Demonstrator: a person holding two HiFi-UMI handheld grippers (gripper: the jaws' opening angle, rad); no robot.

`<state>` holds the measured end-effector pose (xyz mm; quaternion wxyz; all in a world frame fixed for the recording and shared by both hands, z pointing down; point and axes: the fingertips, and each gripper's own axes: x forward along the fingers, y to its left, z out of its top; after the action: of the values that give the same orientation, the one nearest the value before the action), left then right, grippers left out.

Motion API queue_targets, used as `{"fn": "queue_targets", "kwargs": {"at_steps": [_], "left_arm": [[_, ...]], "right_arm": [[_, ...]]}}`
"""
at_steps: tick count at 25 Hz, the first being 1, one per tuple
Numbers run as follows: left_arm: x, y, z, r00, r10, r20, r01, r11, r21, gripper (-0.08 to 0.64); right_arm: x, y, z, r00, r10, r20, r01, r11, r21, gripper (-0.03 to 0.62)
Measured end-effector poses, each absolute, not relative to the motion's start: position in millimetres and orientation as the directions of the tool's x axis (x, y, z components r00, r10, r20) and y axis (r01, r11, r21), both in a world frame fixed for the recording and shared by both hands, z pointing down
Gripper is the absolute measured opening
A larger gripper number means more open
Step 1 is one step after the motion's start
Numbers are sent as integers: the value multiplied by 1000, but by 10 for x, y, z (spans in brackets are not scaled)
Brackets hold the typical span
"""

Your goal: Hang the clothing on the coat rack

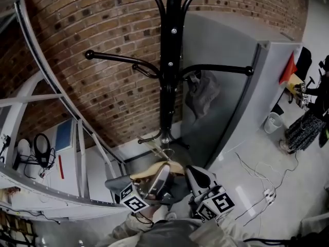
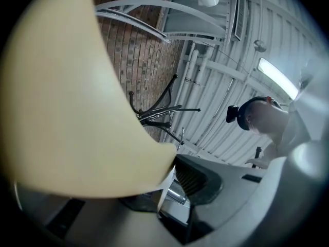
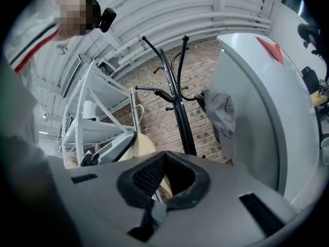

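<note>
Low centre: your left hand-held gripper (image 1: 162, 173) clamps the wooden hanger (image 1: 146, 174), and your right hand-held gripper (image 1: 191, 173) pinches grey cloth (image 3: 154, 211). A grey garment (image 1: 203, 94) hangs on the coat rack (image 1: 169, 60) above; this hanging apparently remains.

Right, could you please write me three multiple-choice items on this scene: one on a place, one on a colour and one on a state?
1. Where on the coat rack does the grey garment hang?
A) on the side toward the grey cabinet
B) on the long arm at picture left
C) on the top hooks

2. What colour is the coat rack?
A) white
B) black
C) red

3. The wooden hanger is
A) hooked on the rack
B) held in the left gripper
C) snapped in two

Answers: 1 A, it drapes next to the cabinet; 2 B, pole and arms are black; 3 B, it sits whole at the gripper, below the rack.
</note>
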<state>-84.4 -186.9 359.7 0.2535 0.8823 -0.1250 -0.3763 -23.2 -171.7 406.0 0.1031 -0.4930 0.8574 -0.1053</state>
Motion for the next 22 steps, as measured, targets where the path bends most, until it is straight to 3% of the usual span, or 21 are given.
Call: {"fn": "queue_targets", "kwargs": {"at_steps": [22], "left_arm": [[-191,-1842,3599,538,-599,-593,-277,-790,547,110]], "right_arm": [[556,-1863,4072,-707,-701,-95,-652,698,-295,24]]}}
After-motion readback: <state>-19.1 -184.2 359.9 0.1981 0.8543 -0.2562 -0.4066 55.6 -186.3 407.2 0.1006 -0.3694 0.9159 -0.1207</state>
